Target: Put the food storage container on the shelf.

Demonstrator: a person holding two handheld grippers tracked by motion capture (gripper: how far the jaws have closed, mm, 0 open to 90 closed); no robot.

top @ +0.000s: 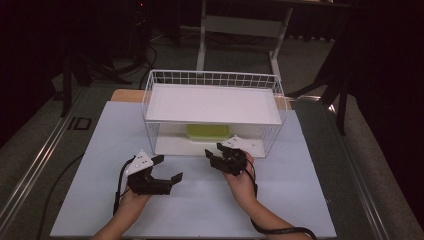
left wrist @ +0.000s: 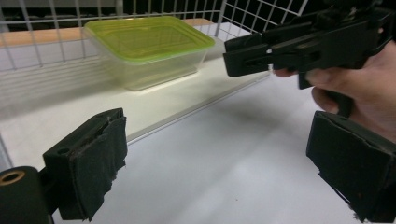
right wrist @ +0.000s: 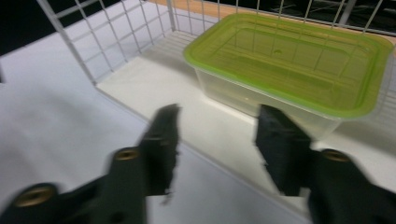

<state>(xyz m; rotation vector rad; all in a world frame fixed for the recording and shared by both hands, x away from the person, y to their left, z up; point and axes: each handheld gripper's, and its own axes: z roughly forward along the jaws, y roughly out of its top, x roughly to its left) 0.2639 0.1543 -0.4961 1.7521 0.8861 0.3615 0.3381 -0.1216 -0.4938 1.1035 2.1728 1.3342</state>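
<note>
A clear box (right wrist: 285,70) with a green lid sits on the bottom shelf of the white wire rack (top: 212,77), at 12 o'clock from the right gripper (right wrist: 217,140) — jaws apart, nothing between them. The left gripper (top: 167,167) is open too, over bare table (top: 200,210). The right gripper view shows the lid's small hole.

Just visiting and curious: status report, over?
Both hand-held grippers, left and right, open, holding nothing. Green-lidded container sits on the wire rack's lower shelf, lid on. Nothing between right gripper and container.
</note>
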